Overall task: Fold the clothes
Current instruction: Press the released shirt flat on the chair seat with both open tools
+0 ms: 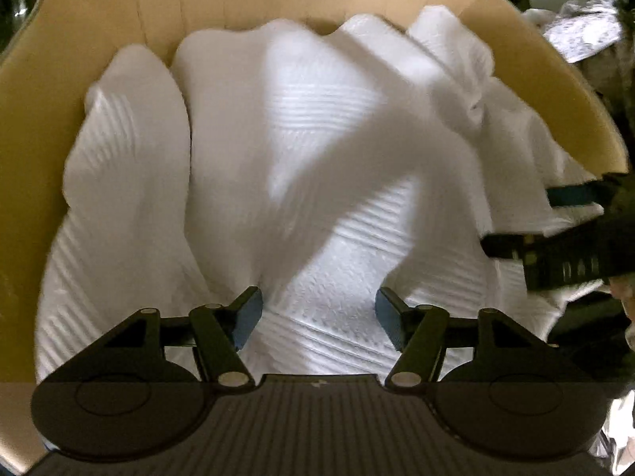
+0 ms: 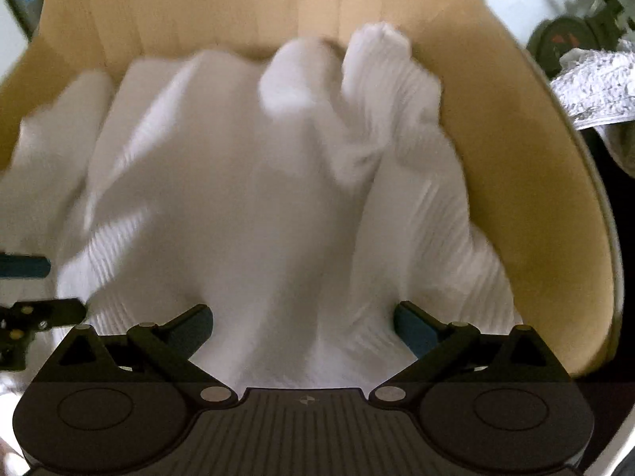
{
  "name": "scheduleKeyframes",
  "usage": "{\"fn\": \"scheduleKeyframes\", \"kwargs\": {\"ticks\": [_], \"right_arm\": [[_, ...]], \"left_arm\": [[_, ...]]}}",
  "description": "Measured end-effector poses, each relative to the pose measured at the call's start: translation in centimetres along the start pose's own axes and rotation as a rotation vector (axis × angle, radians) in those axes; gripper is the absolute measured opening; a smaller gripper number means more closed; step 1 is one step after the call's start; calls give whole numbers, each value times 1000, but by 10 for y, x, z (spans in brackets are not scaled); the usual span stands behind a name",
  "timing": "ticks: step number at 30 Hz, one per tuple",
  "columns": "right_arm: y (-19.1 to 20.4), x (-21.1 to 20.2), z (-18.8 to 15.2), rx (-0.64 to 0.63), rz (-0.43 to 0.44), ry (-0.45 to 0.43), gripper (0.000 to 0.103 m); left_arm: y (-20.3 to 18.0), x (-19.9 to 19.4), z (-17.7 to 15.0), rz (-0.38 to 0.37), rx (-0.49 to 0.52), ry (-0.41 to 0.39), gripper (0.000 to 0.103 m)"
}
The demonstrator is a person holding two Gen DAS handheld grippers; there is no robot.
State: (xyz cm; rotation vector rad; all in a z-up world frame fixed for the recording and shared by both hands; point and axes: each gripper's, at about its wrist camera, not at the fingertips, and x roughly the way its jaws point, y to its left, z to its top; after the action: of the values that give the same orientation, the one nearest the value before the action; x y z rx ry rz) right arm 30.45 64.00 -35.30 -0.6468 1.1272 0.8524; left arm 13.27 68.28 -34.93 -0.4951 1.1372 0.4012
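Left wrist view: white textured cloth (image 1: 301, 166), ribbed/waffle weave, lies rumpled in big folds on a tan wood counter (image 1: 47, 127). Cloth covers most of the counter's middle; bare wood shows on the left, right and far side. The left gripper (image 1: 318, 317) sits low over the near part of the cloth, jaws spread wide, blue pads facing each other w/ nothing pinched between them; fabric runs under the gap. At the right edge, the right gripper (image 1: 555, 230) comes in sideways over the cloth's right side; one blue pad and a black finger are visible, fabric between and around them. Cannot tell from here if it presses on the cloth. Beyond the counter's far right corner lies another pale patterned fabric (image 1: 579, 31), apart from the white cloth.

Right wrist view: same cloth (image 2: 246, 182), blurred, w/ a tall ridge of bunched fabric at far right-centre near the counter (image 2: 528, 166) edge. The right gripper (image 2: 303, 327) has jaws wide apart, cloth beneath the gap, nothing clamped. The left gripper (image 2: 27, 285) shows at the left edge, a blue pad above a black finger part, just beside the cloth's left side. The patterned fabric (image 2: 595, 83) sits past the counter's right rim.
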Motion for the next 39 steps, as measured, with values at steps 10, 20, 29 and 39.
{"fn": "scheduleKeyframes", "kwargs": {"ticks": [10, 20, 29, 39], "right_arm": [[13, 28, -13, -64, -66, 18, 102], [18, 12, -23, -34, -75, 7, 102], [25, -5, -41, -35, -93, -24, 102], [30, -24, -58, -30, -93, -28, 102]], "left_arm": [[1, 16, -4, 23, -16, 37, 96], [10, 8, -7, 30, -55, 43, 103], [20, -2, -12, 26, -87, 42, 103], [38, -9, -24, 6, -107, 42, 103]]}}
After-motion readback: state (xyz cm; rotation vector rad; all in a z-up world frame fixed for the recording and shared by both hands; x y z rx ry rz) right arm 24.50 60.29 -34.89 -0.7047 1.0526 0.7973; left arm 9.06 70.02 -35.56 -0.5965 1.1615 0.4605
